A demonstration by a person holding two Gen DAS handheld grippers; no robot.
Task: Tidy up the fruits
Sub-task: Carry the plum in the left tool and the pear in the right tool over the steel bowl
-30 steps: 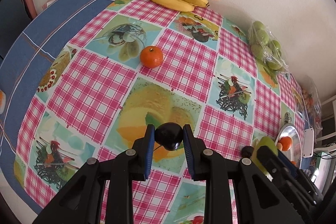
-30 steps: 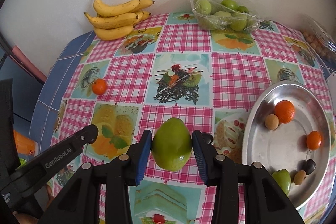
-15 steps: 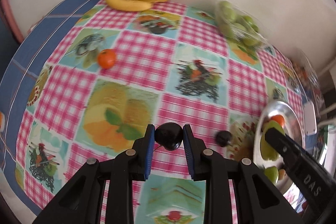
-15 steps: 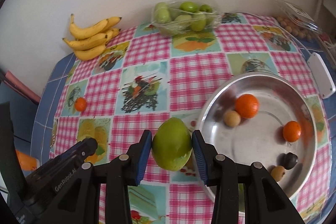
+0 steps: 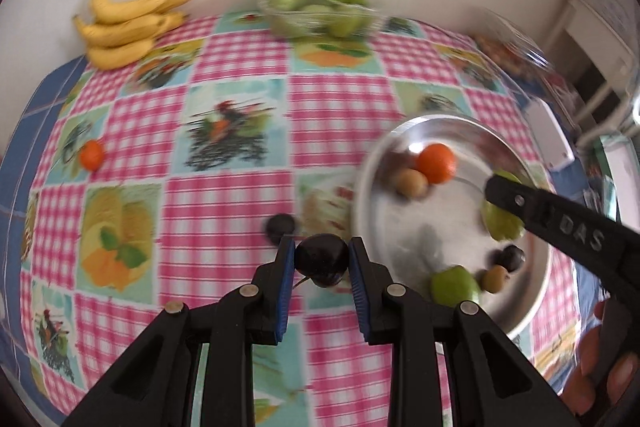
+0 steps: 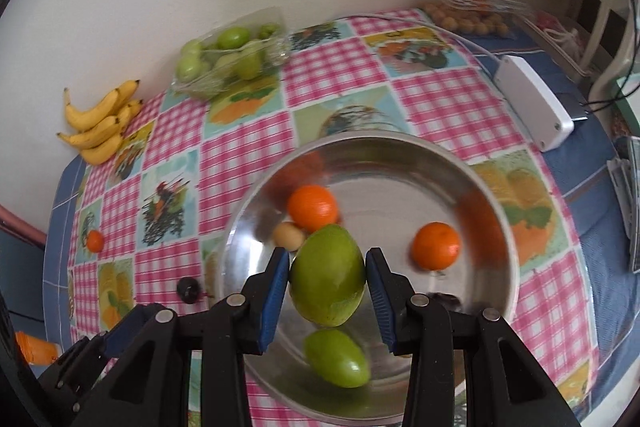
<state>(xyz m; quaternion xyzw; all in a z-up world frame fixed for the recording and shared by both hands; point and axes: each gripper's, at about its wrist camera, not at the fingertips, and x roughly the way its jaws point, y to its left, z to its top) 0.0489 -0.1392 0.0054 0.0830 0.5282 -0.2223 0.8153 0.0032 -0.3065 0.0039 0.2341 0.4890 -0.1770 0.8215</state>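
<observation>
Fruit fills both claws: the left gripper (image 5: 321, 258) is clamped on a dark plum (image 5: 321, 259), its blue pads pressed to either side, with the rim of the steel bowl (image 5: 362, 187) just to its right and a second dark plum (image 5: 280, 225) lying on the checked tablecloth (image 5: 224, 211) just ahead to its left. The right gripper (image 6: 327, 277) is clamped on a green mango (image 6: 327, 279) above the bowl's inside, where two oranges (image 6: 312, 207) lie ahead of it and a green fruit (image 6: 336, 357) lies under it. Bananas (image 6: 98, 125) and a pack of green fruit (image 6: 224, 61) sit far ahead by the wall, and a lone small orange (image 5: 91, 155) lies well off to the left gripper's left.
</observation>
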